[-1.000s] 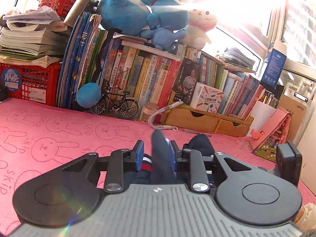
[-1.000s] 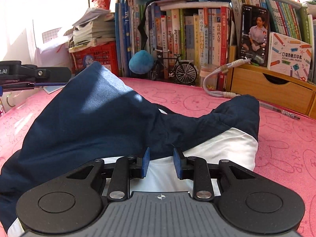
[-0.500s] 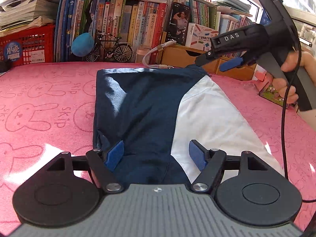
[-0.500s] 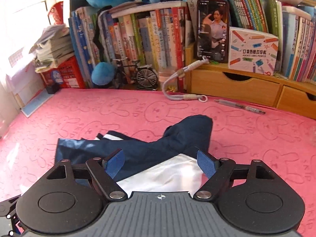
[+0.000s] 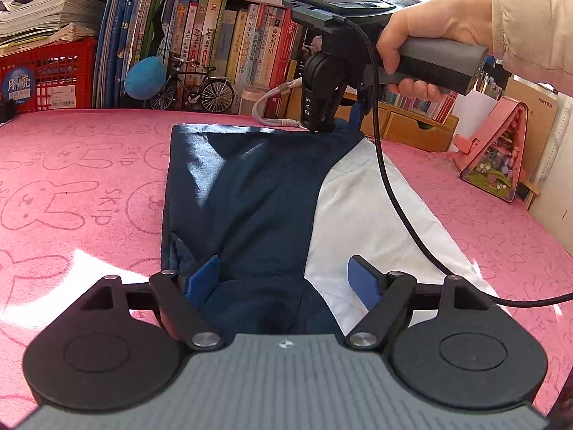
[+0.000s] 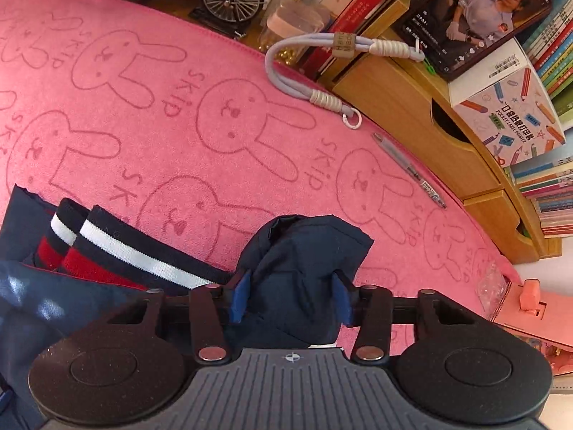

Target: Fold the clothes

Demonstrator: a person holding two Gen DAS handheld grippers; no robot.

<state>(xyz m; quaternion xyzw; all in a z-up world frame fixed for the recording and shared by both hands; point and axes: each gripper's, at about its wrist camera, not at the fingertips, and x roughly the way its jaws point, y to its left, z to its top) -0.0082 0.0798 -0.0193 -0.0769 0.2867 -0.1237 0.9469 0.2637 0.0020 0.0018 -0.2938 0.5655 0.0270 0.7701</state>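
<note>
A navy and white garment (image 5: 258, 193) lies folded flat on the pink rabbit-print cloth (image 5: 78, 186). My left gripper (image 5: 284, 279) is open over its near edge, holding nothing. My right gripper (image 5: 336, 118) points down at the garment's far right corner. In the right wrist view my right gripper (image 6: 288, 295) is open, with a navy bunched corner (image 6: 304, 251) between its blue pads, not clamped. The striped red, white and navy cuffs (image 6: 107, 247) lie to the left.
Books (image 5: 222, 36), a model bicycle (image 5: 195, 87) and a red crate (image 5: 46, 79) line the back. A wooden drawer unit (image 6: 422, 114), a corded strap (image 6: 322, 71) and a pen (image 6: 408, 170) lie beyond the garment. A pink stand (image 5: 497, 154) is at right.
One second ago both grippers were shut on the garment; both then opened and let it go. My right gripper has since tilted down over the garment's far corner. The garment lies flat.
</note>
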